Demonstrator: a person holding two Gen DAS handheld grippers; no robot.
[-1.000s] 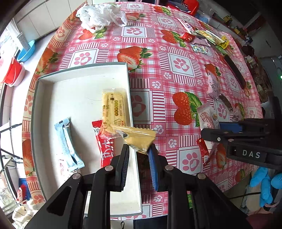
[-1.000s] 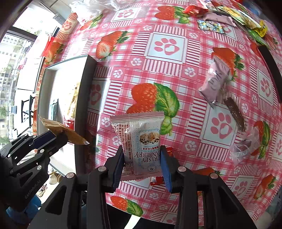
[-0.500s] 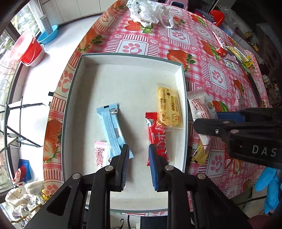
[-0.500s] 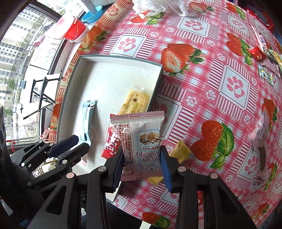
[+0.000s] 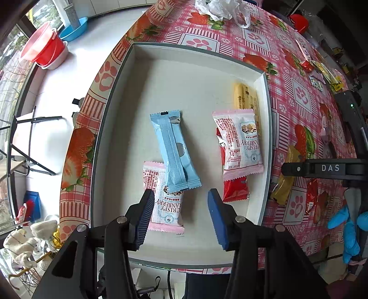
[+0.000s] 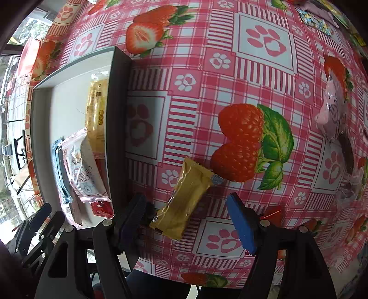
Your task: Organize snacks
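Observation:
A white tray (image 5: 184, 76) holds a blue bar (image 5: 174, 149), a pink cranberry pack (image 5: 164, 202) under it, a second pink cranberry pack (image 5: 239, 142) lying on a red pack (image 5: 234, 188), and a yellow pack (image 5: 247, 99). My left gripper (image 5: 180, 218) is open and empty above the tray's near end. My right gripper (image 6: 188, 220) is open over a gold snack pack (image 6: 186, 197) that lies on the tablecloth just right of the tray's dark wall (image 6: 117, 128). That gold pack (image 5: 285, 179) also shows in the left wrist view.
Several loose snacks lie on the strawberry tablecloth (image 6: 253, 69): a pink pack (image 6: 333, 115), a red wrapper (image 6: 272, 212), and more at the far right (image 5: 322, 71). A white plastic bag (image 5: 220, 9) lies beyond the tray. Red and blue basins (image 5: 46, 46) stand on the floor.
My right gripper opened and let the pink cranberry pack go into the tray, then moved right over the gold pack. My left gripper opened wider over the tray.

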